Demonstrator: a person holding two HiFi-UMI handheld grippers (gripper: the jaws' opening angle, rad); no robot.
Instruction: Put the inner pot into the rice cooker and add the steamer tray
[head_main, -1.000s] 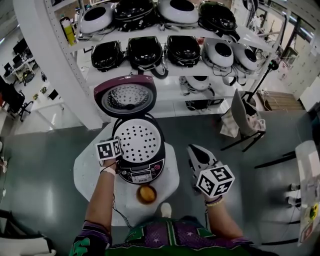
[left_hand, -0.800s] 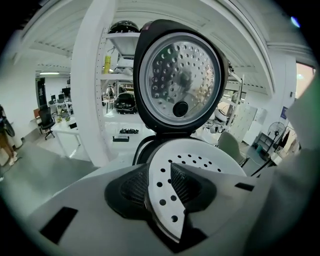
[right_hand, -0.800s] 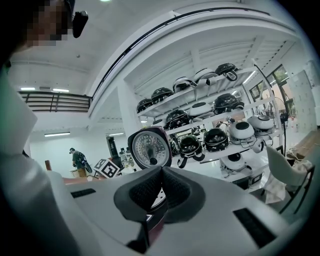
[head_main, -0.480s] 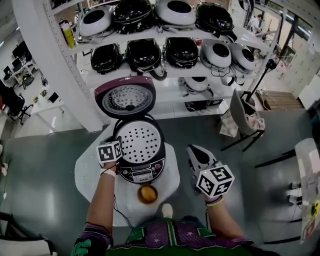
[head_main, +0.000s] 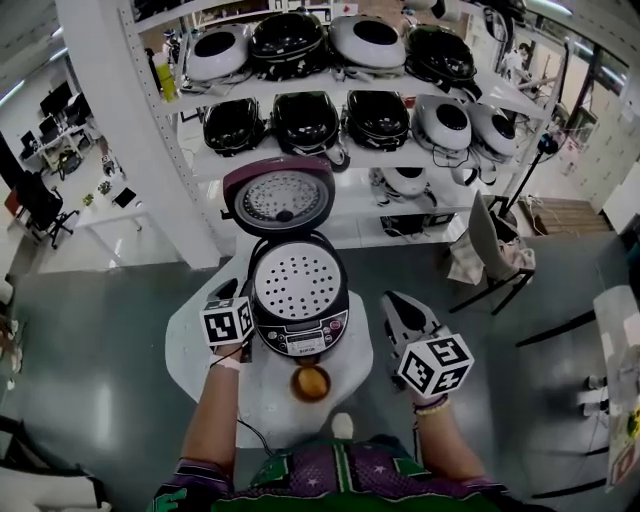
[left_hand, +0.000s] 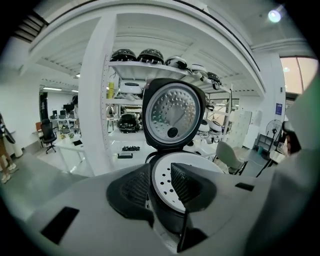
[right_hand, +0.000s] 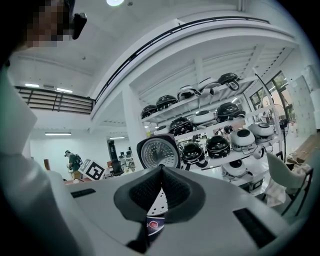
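Left claw, just opened, empty, backed off level steamer tray.

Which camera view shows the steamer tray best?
The head view: it looks down on the whole perforated steamer tray sitting in the open rice cooker. The left gripper view shows a foreshortened part, the right gripper view only a sliver.

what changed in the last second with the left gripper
The left gripper has just been opening its jaws, nothing between them, and drew back from the side of the rice cooker. Unchanged: steamer tray seated in the cooker, lid up, right gripper shut and empty.
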